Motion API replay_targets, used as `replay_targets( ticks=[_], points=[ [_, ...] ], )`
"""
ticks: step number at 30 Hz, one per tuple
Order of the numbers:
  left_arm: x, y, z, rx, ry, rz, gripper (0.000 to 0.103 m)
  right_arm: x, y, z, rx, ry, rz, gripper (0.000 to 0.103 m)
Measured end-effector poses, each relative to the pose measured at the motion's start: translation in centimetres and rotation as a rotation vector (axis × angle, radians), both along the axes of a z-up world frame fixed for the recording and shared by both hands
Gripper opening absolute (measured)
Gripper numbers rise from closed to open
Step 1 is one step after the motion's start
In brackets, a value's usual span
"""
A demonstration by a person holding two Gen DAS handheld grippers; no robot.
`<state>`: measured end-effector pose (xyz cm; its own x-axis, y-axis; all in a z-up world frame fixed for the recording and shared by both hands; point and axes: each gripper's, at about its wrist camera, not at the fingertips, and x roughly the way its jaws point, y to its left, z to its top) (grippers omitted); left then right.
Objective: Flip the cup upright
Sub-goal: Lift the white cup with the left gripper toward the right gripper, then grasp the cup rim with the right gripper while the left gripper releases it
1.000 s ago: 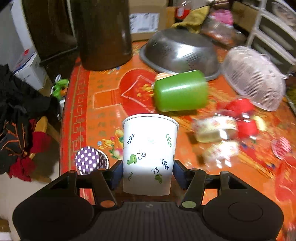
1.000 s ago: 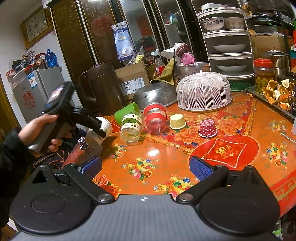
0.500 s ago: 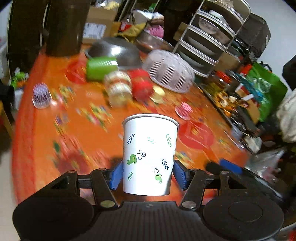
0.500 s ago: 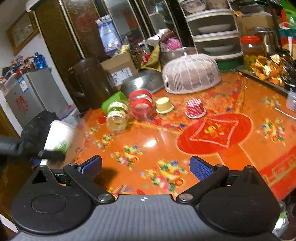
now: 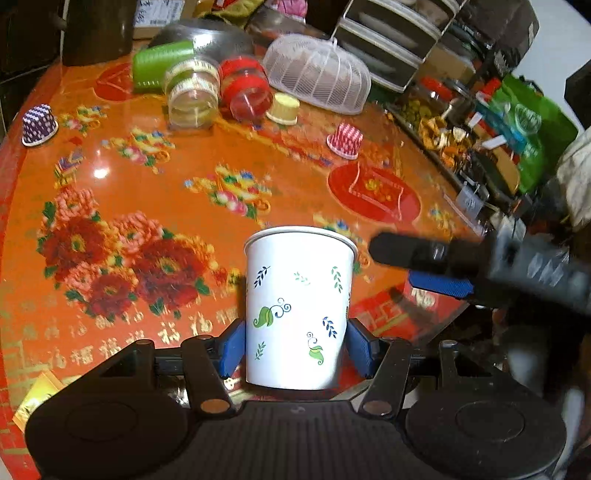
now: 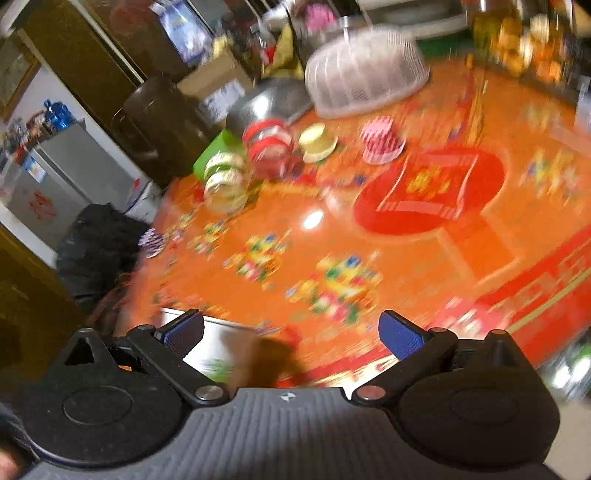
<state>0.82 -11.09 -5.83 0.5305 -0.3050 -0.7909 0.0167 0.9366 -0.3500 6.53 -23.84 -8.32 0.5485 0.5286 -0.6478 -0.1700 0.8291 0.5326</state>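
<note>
My left gripper (image 5: 297, 345) is shut on a white paper cup (image 5: 299, 306) with a leaf print, held by its lower part with the rim pointing away from the camera, over the near part of the orange table (image 5: 147, 206). My right gripper (image 6: 290, 332) is open and empty; it also shows in the left wrist view (image 5: 439, 266), just right of the cup. The white cup (image 6: 214, 343) shows blurred behind the left finger in the right wrist view.
Farther back lie a green cup (image 5: 162, 66), a clear jar (image 5: 190, 96) and a red-lidded jar (image 5: 245, 88) on their sides. Small upturned cups (image 5: 345, 138), (image 5: 38, 123), (image 5: 284, 109), a white mesh cover (image 5: 317, 72), a steel bowl (image 5: 207, 35) and a brown jug (image 5: 98, 29) stand around.
My left gripper has carried the cup from the far left of the table toward the near middle. My right gripper has swung in toward the cup; its view is now blurred.
</note>
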Motion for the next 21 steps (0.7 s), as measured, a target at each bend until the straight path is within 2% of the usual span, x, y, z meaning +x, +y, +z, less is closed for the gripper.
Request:
replay_targets(
  ticks=[8,12,14,18,21],
  points=[
    [-0.1,-0.2,-0.3,-0.004,-0.01,0.013,0.061,1.7,3.4,0.0,0.026,0.175,0.088,0.102],
    [-0.1,-0.1,-0.4,-0.012,-0.011,0.011,0.062,2.4,4.9,-0.3,-0.004,0.219,0.11,0.102],
    [-0.1,-0.1,-0.4,-0.015,-0.013,0.006,0.062,2.8,5.3,-0.4,-0.026,0.231,0.119,0.098],
    [-0.2,0.3,-0.4,-0.034,-0.009,0.01,0.062,3.3,5.9,-0.6,-0.073,0.242,0.129,0.079],
    [-0.2,0.3,-0.5,-0.036,-0.009,0.01,0.062,3.6,6.3,-0.6,-0.082,0.244,0.134,0.078]
  ],
)
